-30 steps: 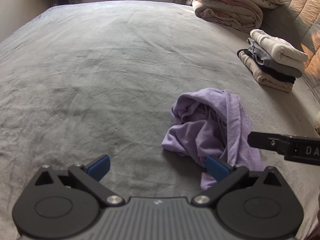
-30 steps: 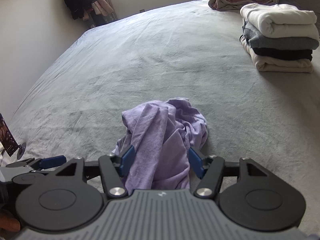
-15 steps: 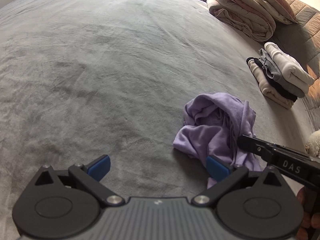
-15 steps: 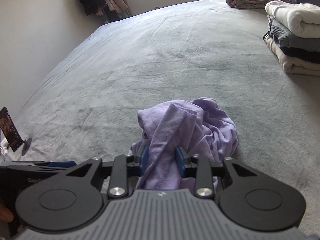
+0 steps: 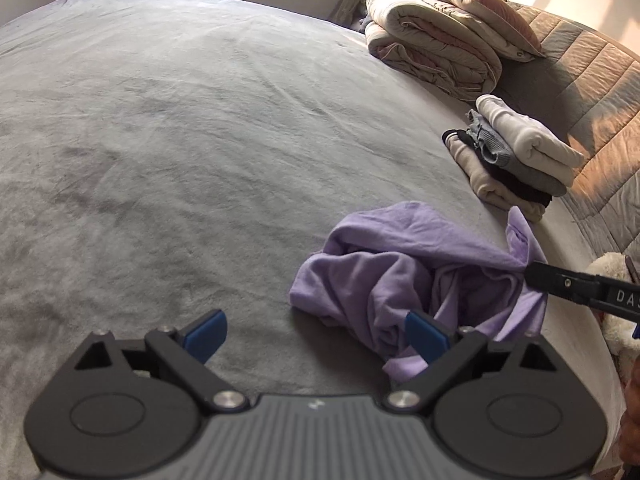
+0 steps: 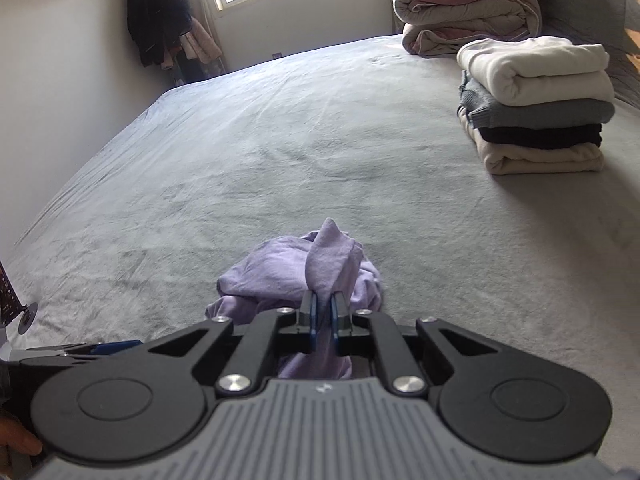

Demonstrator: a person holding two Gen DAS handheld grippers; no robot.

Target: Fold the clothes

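Right claw [image 6: 323, 312] now closing on lilac shirt [image 6: 280, 268], fold lifted

A white plush thing [image 5: 612, 280] is getting cut off at the left wrist view's right edge. In the right wrist view, the purple garment [image 6: 288, 268] is disappearing behind the right gripper [image 6: 324, 314]; dark hanging clothes [image 6: 156, 16], upper left, are too blurred to identify.

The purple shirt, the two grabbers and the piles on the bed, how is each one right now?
purple shirt: crumpled, one fold pinched and lifted.
right gripper: closing on the shirt's fold.
left gripper: wide, starting to close, holds nothing.
stack of clothes: folded, piled neatly.
comforter: folded.
bed: grey cover, faintly wrinkled.
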